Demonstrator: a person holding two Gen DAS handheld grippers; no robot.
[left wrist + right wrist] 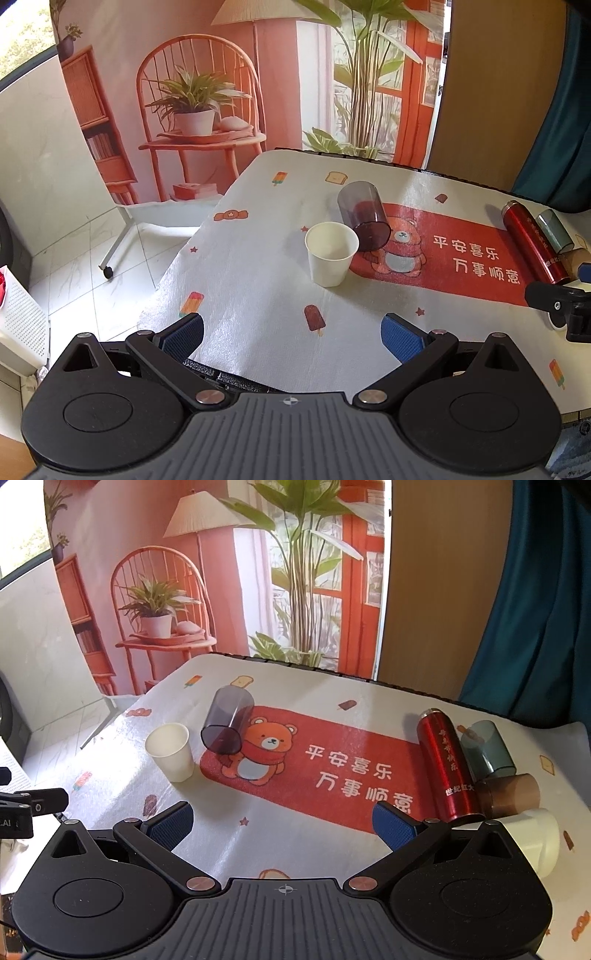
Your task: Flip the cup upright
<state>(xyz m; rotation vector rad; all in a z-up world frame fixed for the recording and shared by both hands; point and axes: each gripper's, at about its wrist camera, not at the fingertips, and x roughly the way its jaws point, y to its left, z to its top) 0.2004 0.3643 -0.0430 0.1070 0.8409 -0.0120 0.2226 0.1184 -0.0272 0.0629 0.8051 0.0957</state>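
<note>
A translucent purple cup [364, 216] lies on its side on the table, its open mouth toward me; it also shows in the right wrist view [227, 725]. A white paper cup [331, 253] stands upright just left of it, also in the right wrist view [170, 752]. My left gripper [291, 338] is open and empty, hovering near the table's front, well short of both cups. My right gripper [282, 829] is open and empty over the red bear mat [332, 771].
At the right lie a red bottle [448, 764], a teal cup [487, 755], a brown cup [511, 794] and a white cup [535, 840]. The cloth-covered table [258, 280] drops off at left to tiled floor. A printed backdrop stands behind.
</note>
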